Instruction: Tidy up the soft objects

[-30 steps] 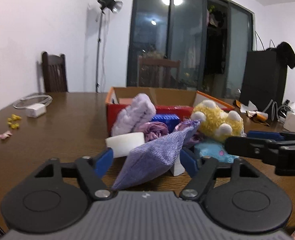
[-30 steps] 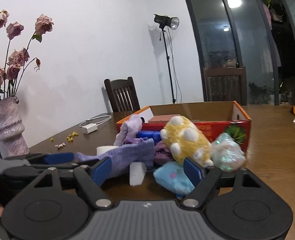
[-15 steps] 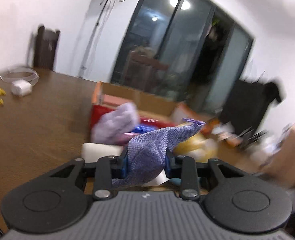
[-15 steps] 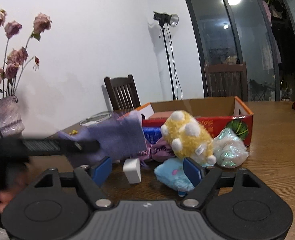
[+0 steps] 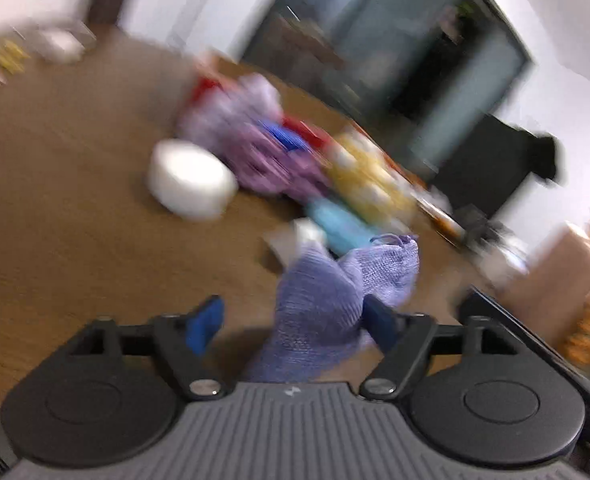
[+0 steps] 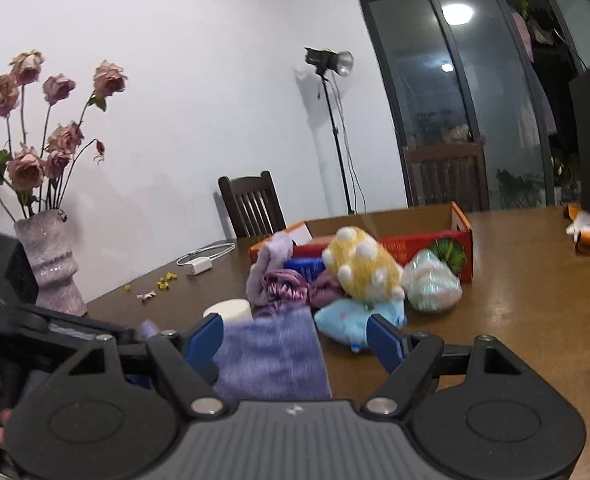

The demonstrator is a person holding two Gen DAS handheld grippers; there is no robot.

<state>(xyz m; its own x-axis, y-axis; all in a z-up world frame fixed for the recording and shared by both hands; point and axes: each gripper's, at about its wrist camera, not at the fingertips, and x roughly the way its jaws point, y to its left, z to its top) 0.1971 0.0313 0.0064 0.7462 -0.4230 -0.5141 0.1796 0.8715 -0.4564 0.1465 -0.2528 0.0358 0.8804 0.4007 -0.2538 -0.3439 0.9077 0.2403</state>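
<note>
Motion blur smears the toy pile (image 5: 295, 160) and the table (image 5: 55, 240) in the left wrist view.

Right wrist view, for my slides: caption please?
Open right gripper faces a purple knit cloth and soft toys piled before a cardboard box on the table.

White walls, dark glass sliding doors (image 6: 475, 100), a wooden chair (image 6: 251, 204), studio light stand (image 6: 333, 80), possibly a second chair (image 6: 445, 172).

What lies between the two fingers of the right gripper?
In the right wrist view, the purple knitted cloth lies between the open right gripper's fingers, toward the left one; bare wooden table shows on the other side.
</note>
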